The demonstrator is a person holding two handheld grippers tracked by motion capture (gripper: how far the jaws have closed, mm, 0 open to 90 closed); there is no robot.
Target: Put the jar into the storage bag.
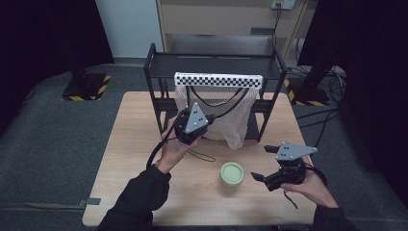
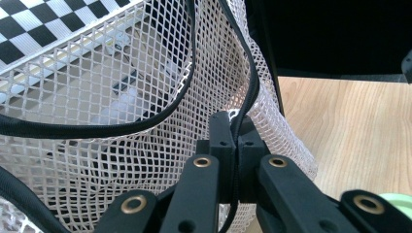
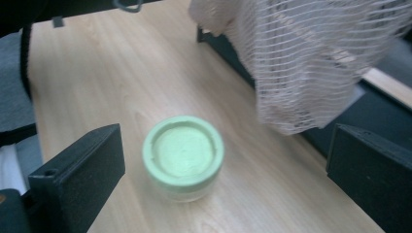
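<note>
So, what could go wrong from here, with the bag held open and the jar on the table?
1. The left tool pinches only the black rim of the mesh bag; the rim could slip out and the mouth may close.
2. The right tool is open and wide around the green jar; an off-centre grasp might tip it.
3. Pulling the bag could shift the rack.

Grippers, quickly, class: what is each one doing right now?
Left gripper: shut on the black rim cord of the mesh bag.
Right gripper: open, holding nothing, green jar between its jaws.

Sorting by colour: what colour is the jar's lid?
Pale green lid, best in the right gripper view.
</note>
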